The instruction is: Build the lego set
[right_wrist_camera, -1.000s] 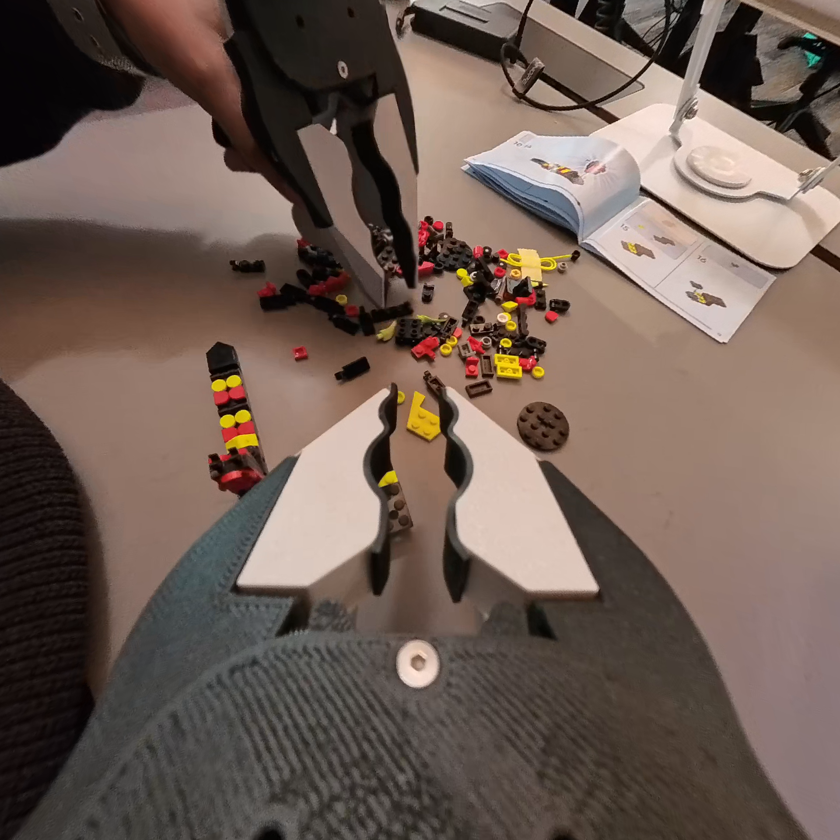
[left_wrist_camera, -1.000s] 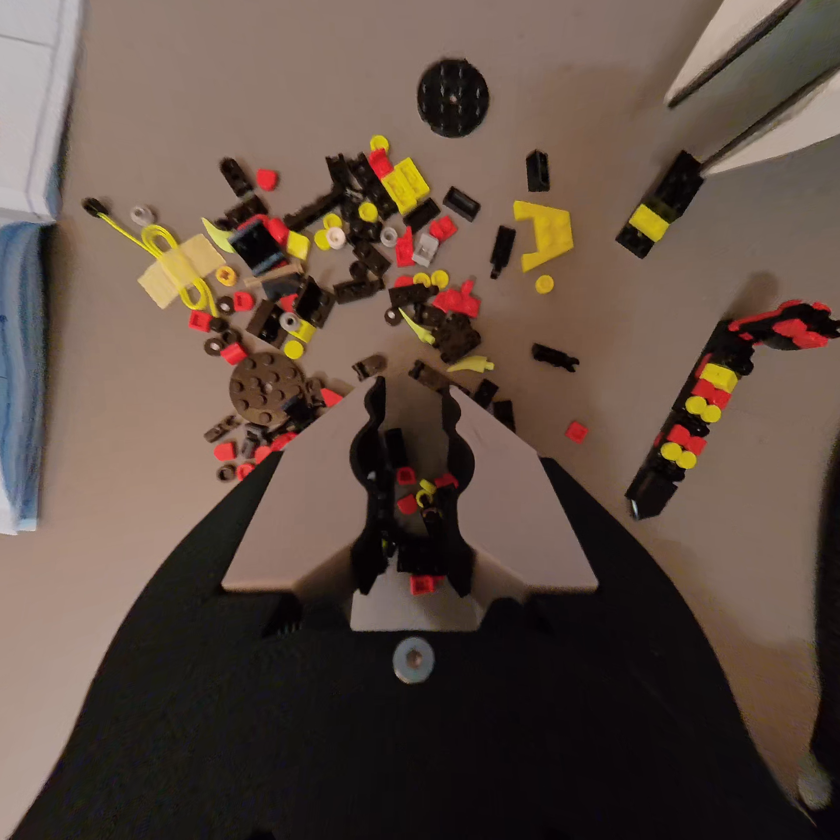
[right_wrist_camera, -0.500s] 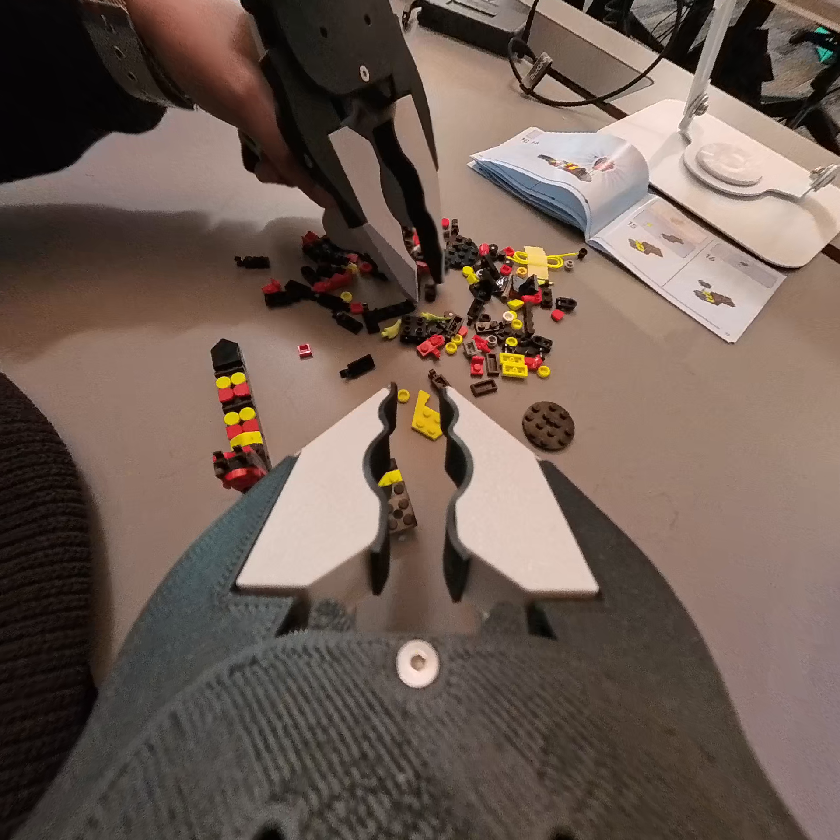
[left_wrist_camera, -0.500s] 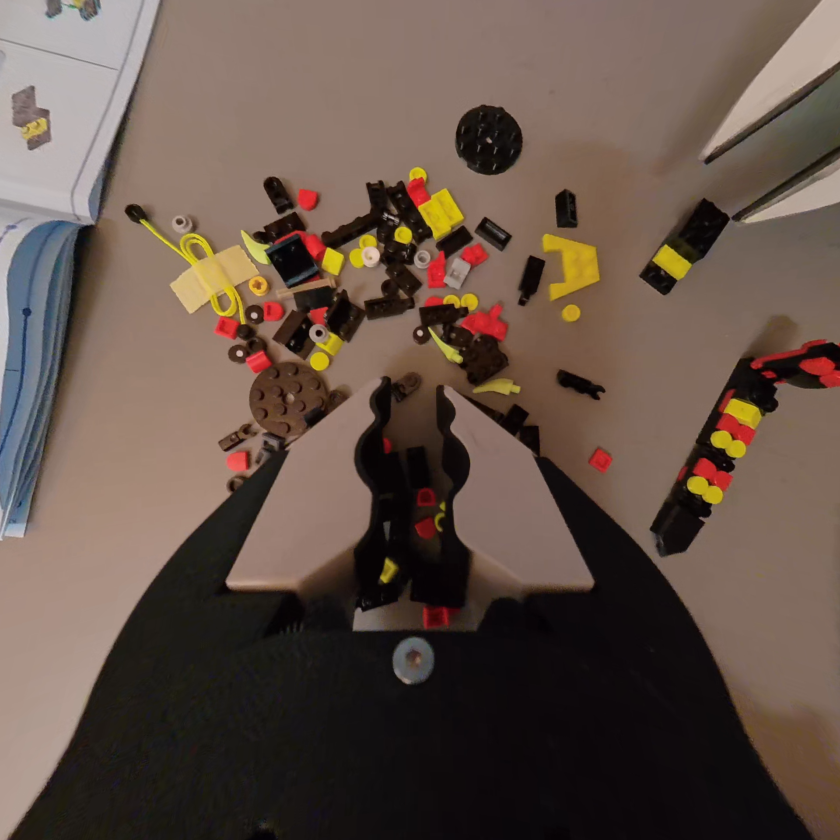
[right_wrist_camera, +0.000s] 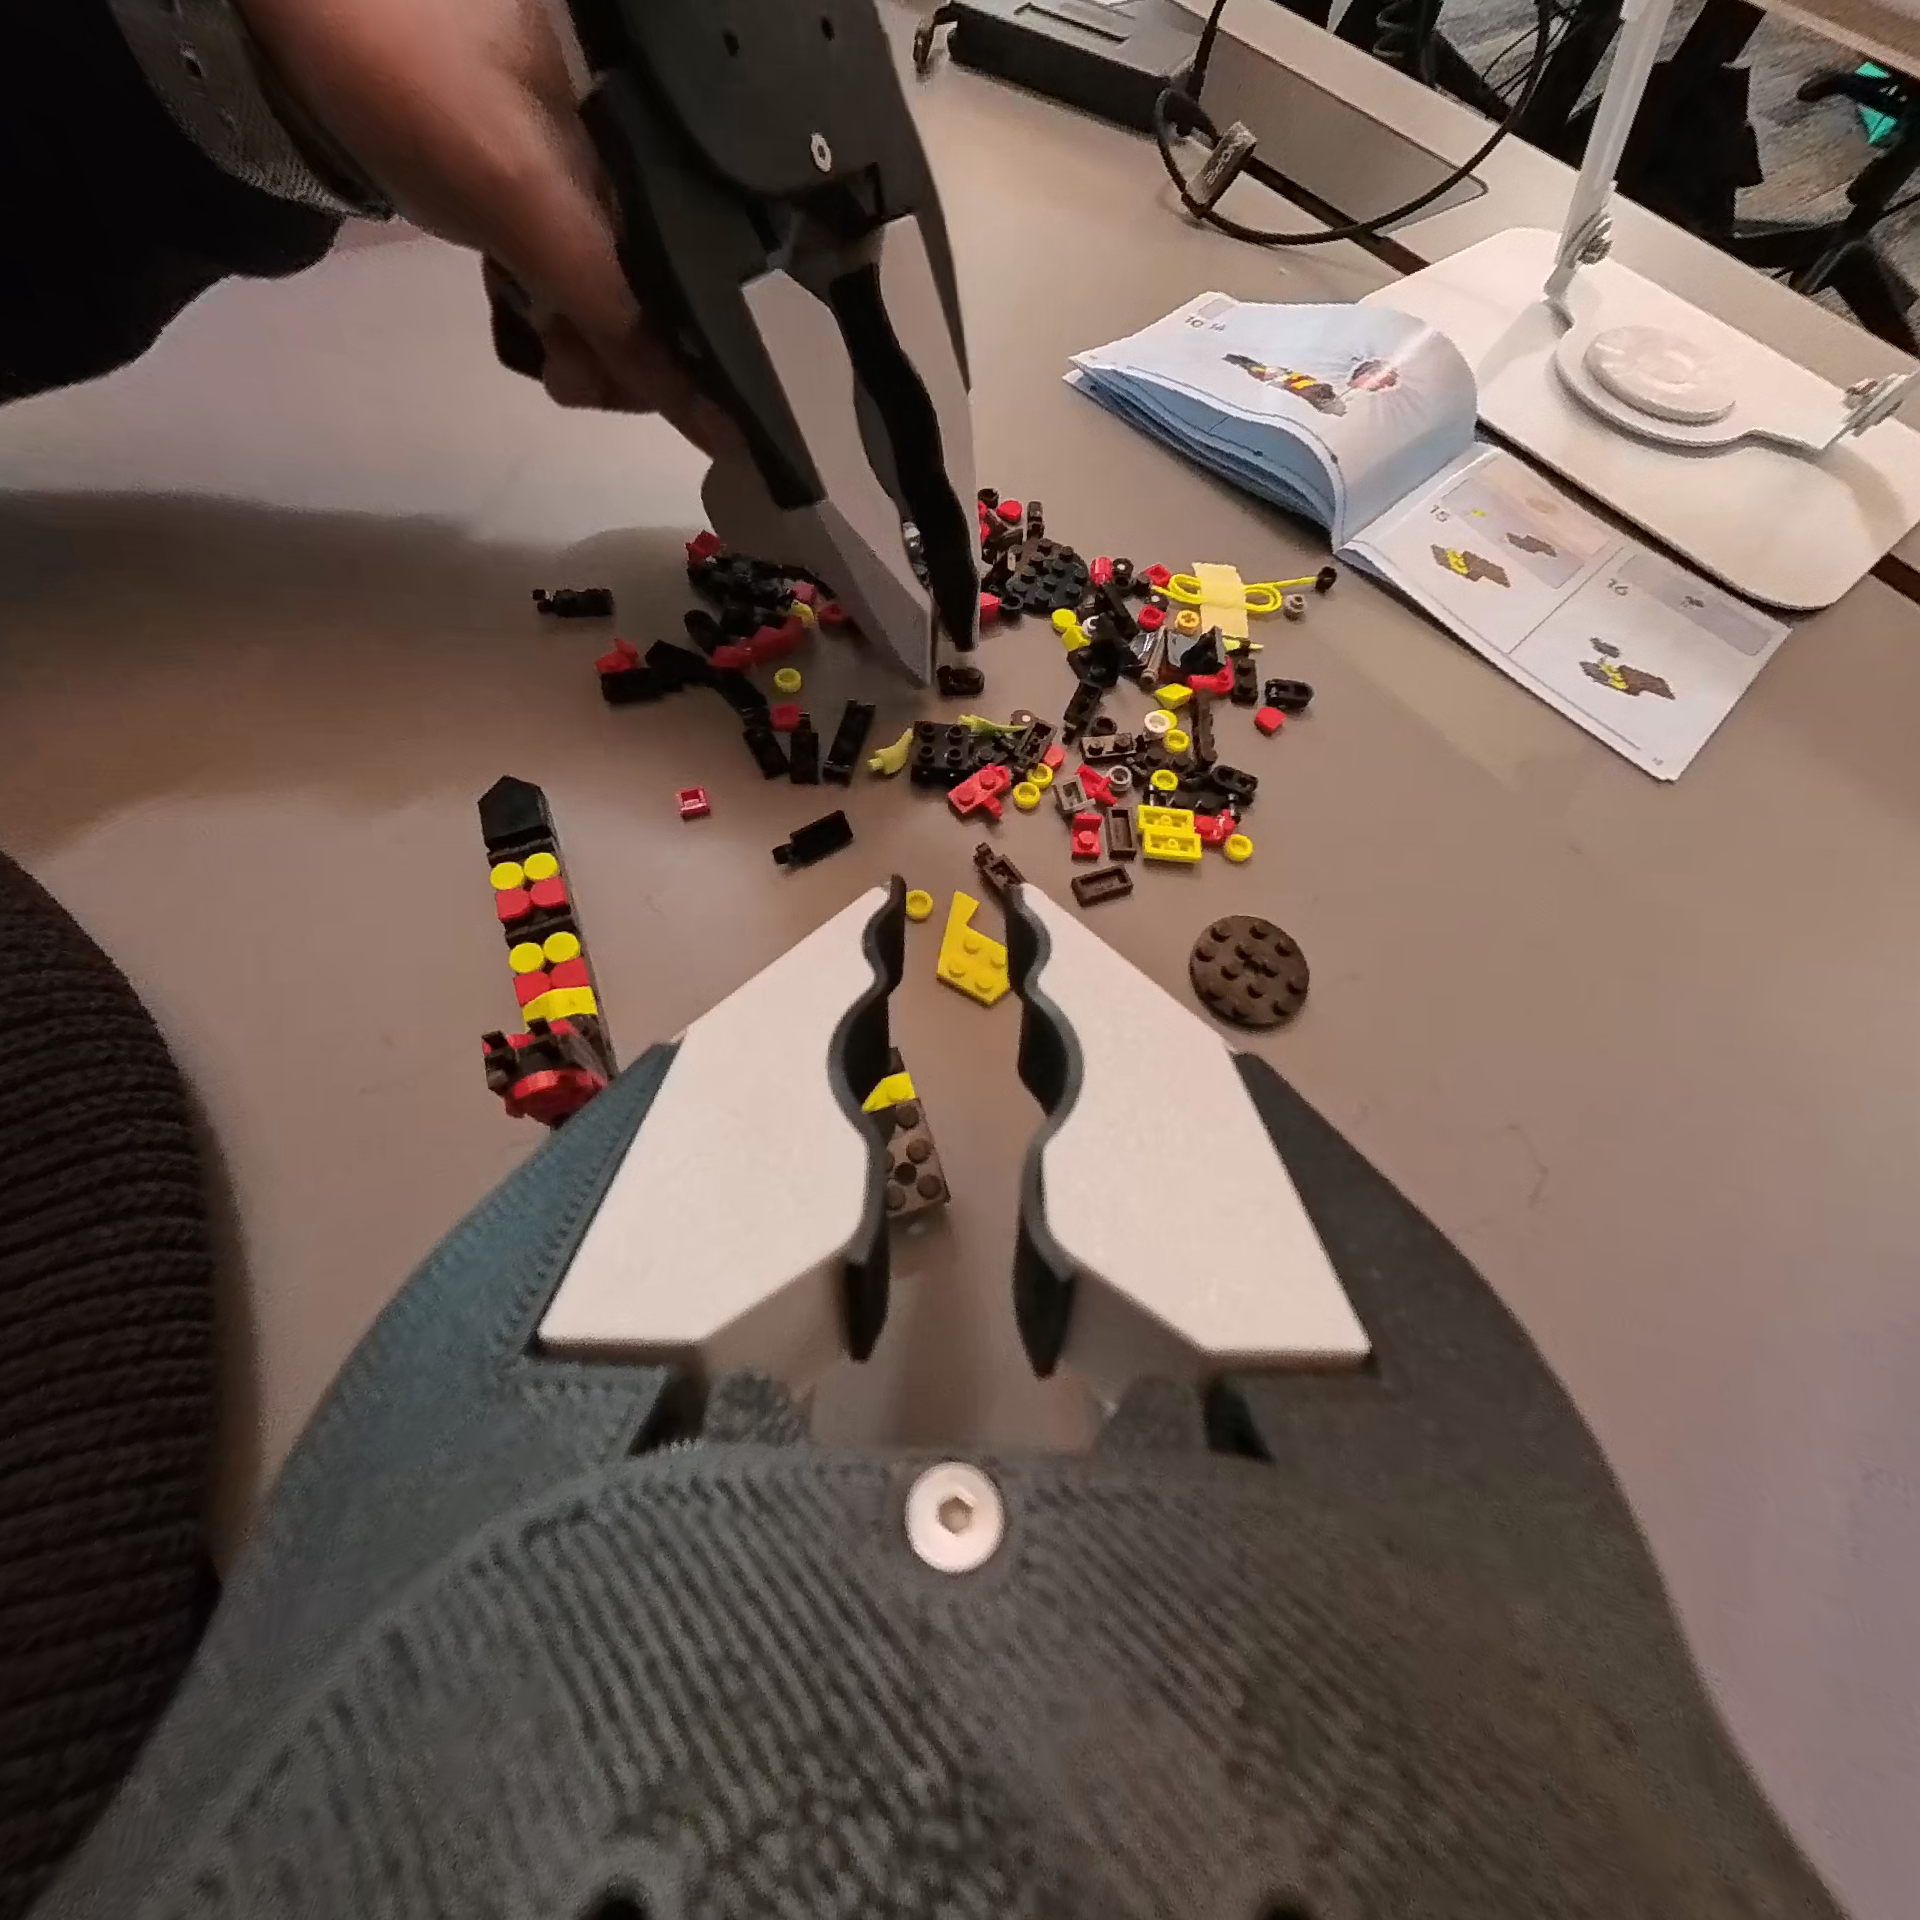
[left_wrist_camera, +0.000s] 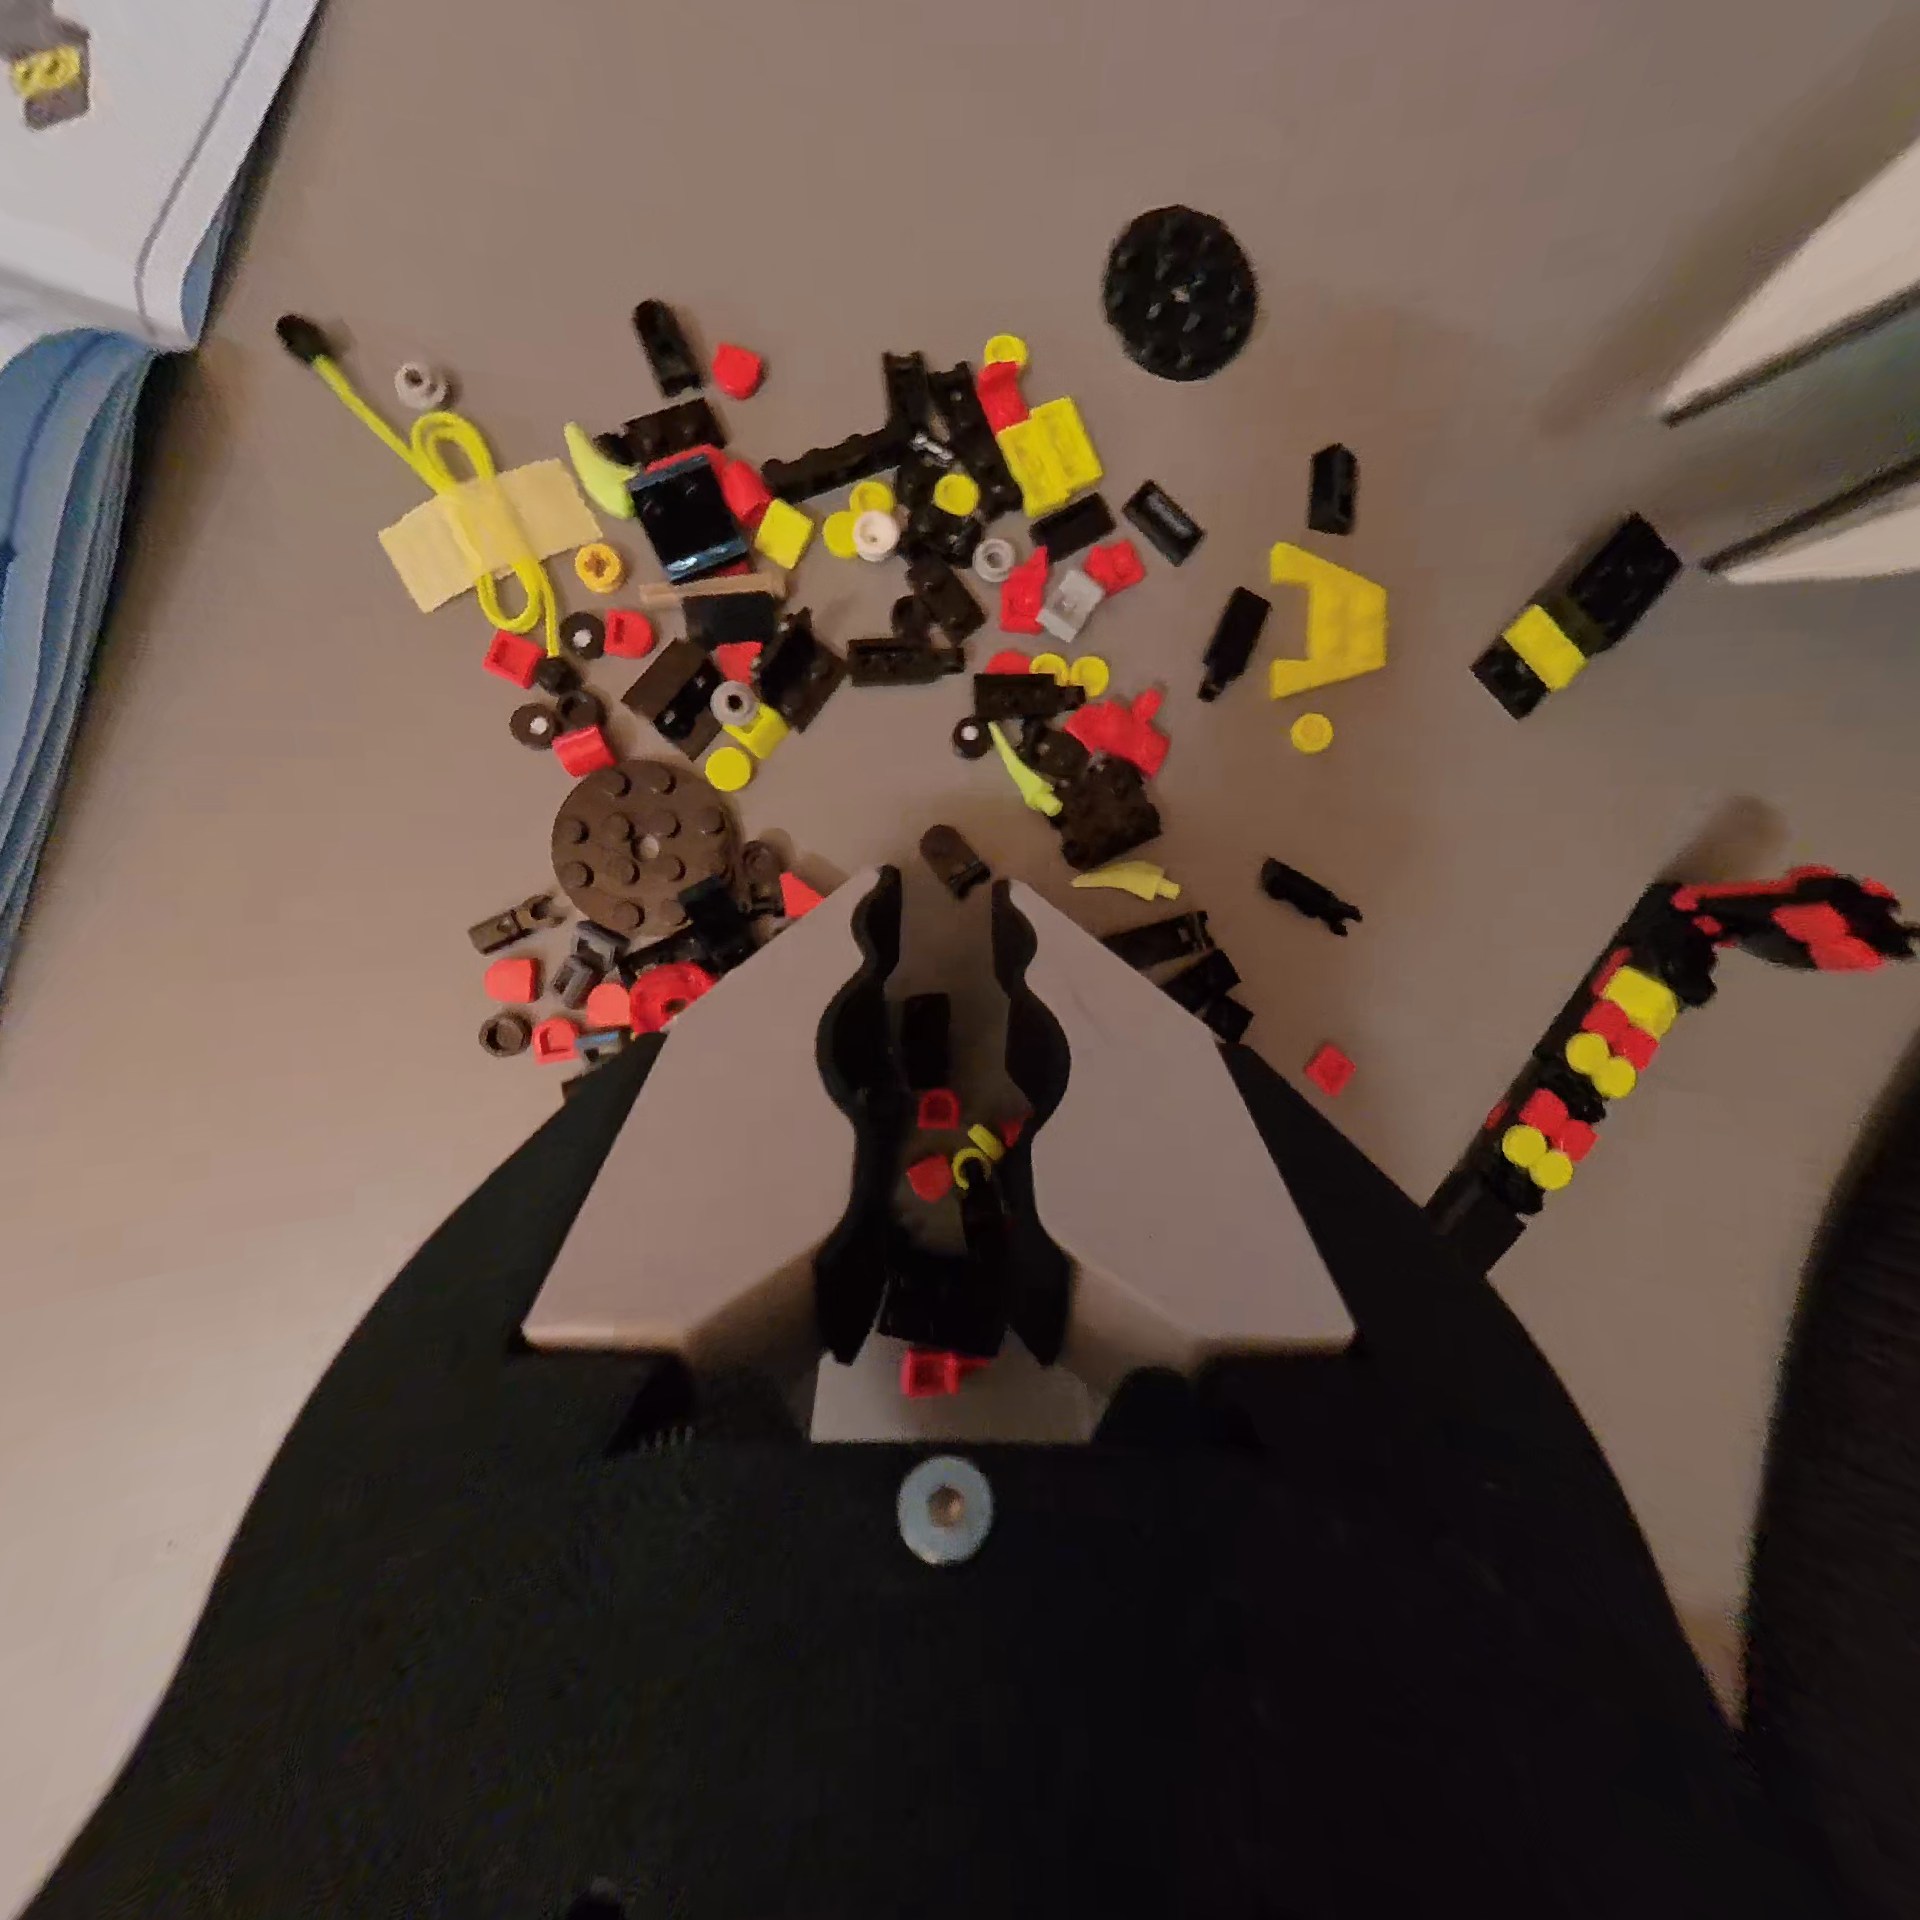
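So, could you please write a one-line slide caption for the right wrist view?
Right tongs open above a yellow wedge plate; left tongs reach into scattered Lego pieces.

Landmark: loose brick pile (right_wrist_camera: 1049, 717) mid-table (right_wrist_camera: 1558, 1143).

- Left gripper (right_wrist_camera: 951, 649) stands tips-down in the pile's near-left part; bricks crowd both sides of it, so no clean passage there.
- Left of pile: long black-red-yellow assembly (right_wrist_camera: 540, 945) bars the way.
- Right of pile: open instruction booklet (right_wrist_camera: 1351, 436), white lamp base (right_wrist_camera: 1662, 416) beyond it.
- Near-right of pile: bare table, save a brown round plate (right_wrist_camera: 1250, 971).
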Action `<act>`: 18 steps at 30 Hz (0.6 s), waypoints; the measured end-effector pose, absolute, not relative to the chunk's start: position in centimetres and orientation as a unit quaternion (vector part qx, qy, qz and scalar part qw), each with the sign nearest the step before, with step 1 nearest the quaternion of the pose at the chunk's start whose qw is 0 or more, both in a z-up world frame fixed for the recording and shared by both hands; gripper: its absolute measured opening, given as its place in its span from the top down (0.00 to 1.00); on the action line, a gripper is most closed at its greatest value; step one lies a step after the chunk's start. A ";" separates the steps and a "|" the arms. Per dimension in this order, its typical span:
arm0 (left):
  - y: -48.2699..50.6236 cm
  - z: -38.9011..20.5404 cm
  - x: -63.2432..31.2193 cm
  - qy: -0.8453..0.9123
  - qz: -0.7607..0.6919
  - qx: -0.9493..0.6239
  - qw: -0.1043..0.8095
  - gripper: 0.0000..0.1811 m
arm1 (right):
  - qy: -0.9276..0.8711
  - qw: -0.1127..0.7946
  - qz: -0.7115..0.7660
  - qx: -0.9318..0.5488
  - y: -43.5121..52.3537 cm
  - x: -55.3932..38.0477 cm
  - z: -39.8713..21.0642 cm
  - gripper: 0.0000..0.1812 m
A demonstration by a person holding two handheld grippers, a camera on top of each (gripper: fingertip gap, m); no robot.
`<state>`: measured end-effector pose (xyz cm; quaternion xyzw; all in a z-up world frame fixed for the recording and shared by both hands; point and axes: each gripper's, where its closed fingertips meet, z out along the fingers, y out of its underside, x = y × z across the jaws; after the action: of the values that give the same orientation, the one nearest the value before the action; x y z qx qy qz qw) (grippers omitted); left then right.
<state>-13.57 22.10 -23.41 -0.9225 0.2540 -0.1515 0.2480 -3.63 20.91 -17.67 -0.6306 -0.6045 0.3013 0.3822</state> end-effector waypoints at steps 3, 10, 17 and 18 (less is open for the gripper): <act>22.0 -23.0 -12.9 0.203 -0.174 -0.928 0.260 0.89 | -0.603 0.383 0.301 -0.631 21.0 -3.6 -17.6 0.90; 22.3 -23.5 -12.8 0.173 -0.140 -0.933 0.284 0.88 | -0.600 0.381 0.305 -0.634 21.1 -3.6 -17.7 0.90; 22.6 -23.6 -13.0 0.165 -0.131 -0.933 0.292 0.95 | -0.598 0.382 0.302 -0.636 21.4 -3.5 -17.7 0.90; 22.6 -23.6 -13.0 0.167 -0.132 -0.932 0.292 0.95 | -0.600 0.383 0.297 -0.637 21.6 -3.4 -17.8 0.90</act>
<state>-13.03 22.56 -23.61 -0.9324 0.1672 -0.1323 0.2917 -3.38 21.61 -17.76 -0.6368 -0.5996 0.2966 0.3835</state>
